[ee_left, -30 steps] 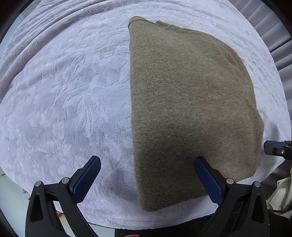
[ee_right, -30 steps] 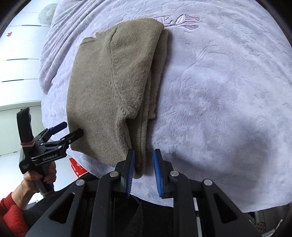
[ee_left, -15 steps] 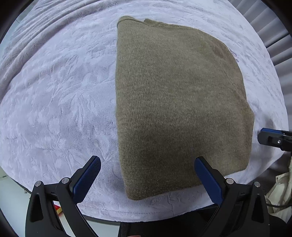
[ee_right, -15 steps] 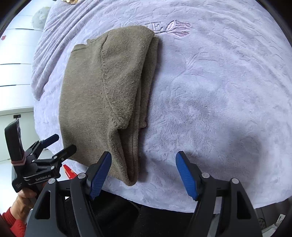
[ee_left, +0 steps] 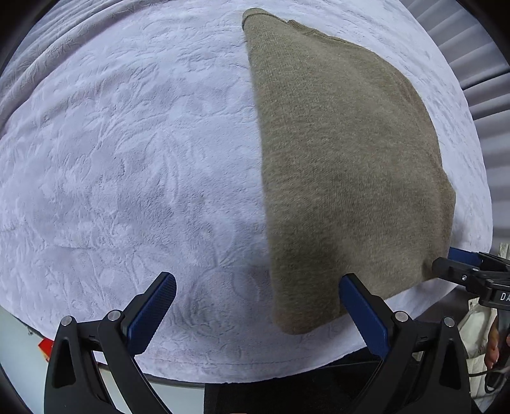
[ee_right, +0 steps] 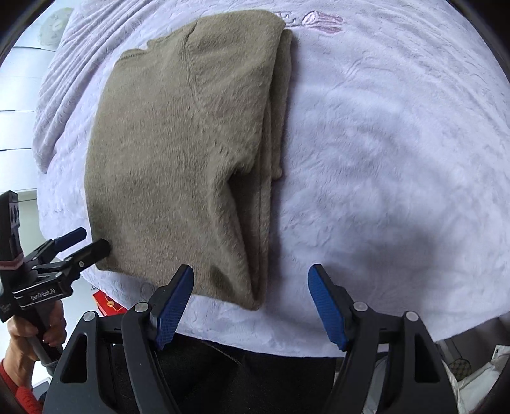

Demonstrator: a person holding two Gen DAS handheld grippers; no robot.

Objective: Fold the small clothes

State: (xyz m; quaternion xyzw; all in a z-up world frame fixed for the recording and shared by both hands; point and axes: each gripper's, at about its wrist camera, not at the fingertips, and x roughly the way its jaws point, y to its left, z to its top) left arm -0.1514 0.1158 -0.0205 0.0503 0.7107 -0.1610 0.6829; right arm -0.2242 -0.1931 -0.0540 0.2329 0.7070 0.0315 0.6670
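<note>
Both our left tongs (ee_left: 258, 305) and right tongs (ee_right: 251, 297) gape wide, holding nothing; the folded olive sweater (ee_right: 181, 153) lies at twelve o'clock on the white blanket (ee_left: 127, 159).

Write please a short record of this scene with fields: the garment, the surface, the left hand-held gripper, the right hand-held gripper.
garment: olive knit sweater, folded, lying flat, layered edges showing at one side
surface: white embossed plush cover, with a pink embroidered motif beyond the sweater
left hand-held gripper: open, empty, above the sweater's near corner
right hand-held gripper: open, jaws have just been opening, nothing gripped, the sweater's near corner between its fingers
</note>
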